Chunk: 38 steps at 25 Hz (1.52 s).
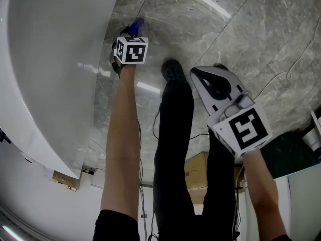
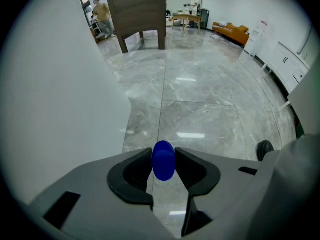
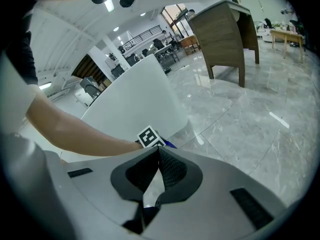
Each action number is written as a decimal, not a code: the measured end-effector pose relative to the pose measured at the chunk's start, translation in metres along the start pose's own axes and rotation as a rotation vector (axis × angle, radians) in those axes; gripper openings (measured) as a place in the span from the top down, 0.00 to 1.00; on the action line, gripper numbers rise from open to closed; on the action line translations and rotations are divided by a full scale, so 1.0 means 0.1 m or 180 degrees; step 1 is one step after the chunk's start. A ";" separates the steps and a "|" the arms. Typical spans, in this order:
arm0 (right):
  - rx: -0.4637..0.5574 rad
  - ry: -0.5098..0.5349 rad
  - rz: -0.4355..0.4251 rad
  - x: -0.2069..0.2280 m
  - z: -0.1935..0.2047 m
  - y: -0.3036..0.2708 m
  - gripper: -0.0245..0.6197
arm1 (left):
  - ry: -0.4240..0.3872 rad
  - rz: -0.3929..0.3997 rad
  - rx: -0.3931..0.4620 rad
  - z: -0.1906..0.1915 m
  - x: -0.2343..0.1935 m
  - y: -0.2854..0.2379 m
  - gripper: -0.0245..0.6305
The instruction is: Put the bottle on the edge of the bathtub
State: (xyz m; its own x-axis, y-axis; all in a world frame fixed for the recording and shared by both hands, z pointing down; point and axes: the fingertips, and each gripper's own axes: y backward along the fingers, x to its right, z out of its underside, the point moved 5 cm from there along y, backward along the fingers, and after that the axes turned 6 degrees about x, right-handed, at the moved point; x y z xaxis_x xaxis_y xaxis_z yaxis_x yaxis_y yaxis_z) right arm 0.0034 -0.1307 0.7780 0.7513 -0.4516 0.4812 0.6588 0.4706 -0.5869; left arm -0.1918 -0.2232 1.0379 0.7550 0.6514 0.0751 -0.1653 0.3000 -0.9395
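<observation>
A blue bottle (image 2: 163, 160) sits between the pads of my left gripper (image 2: 163, 165), which is shut on it. In the head view the bottle's blue tip (image 1: 136, 26) pokes out beyond the left gripper (image 1: 131, 38) and its marker cube, above the marble floor just right of the white bathtub (image 1: 55, 64). The tub's curved white wall (image 2: 60, 94) fills the left of the left gripper view. My right gripper (image 1: 196, 75) hangs further right over the floor, its jaws shut with nothing between them (image 3: 159, 153). It looks toward the left gripper's cube (image 3: 150, 136) and the bathtub (image 3: 135, 94).
The person's dark trouser legs and a shoe (image 1: 173, 69) stand between the two grippers. A cardboard box (image 1: 198, 172) and a cable (image 1: 281, 79) lie on the grey marble floor. Farther off stand a wooden desk (image 2: 137, 9), an orange sofa (image 2: 232, 31) and people.
</observation>
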 end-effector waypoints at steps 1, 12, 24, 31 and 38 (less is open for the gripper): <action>-0.0003 -0.0008 0.0000 0.00 0.00 0.01 0.94 | 0.0023 -0.0008 0.0016 0.00 -0.01 0.01 0.74; 0.0028 -0.0027 0.0014 -0.06 -0.05 0.05 0.94 | 0.0087 0.0107 0.0047 -0.06 0.01 0.10 0.69; 0.0137 0.0237 0.0031 -0.33 -0.60 0.50 0.94 | 0.0140 0.0116 0.0201 -0.35 0.09 1.01 0.70; 0.0196 0.0394 0.0050 -0.71 -1.06 1.20 0.94 | 0.0395 0.0115 0.0400 -0.56 0.25 2.06 0.74; 0.0302 0.0323 0.0134 -1.12 -1.26 1.95 0.94 | 0.0404 0.0000 0.0719 -0.88 0.41 3.08 0.79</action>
State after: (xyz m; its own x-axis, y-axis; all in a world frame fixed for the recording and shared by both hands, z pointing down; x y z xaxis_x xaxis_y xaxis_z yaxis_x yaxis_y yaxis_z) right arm 0.0428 -0.0837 0.5273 0.7738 -0.5019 0.3865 0.6311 0.5581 -0.5388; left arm -0.1560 -0.1656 0.7221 0.8263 0.5629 0.0193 -0.2919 0.4573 -0.8400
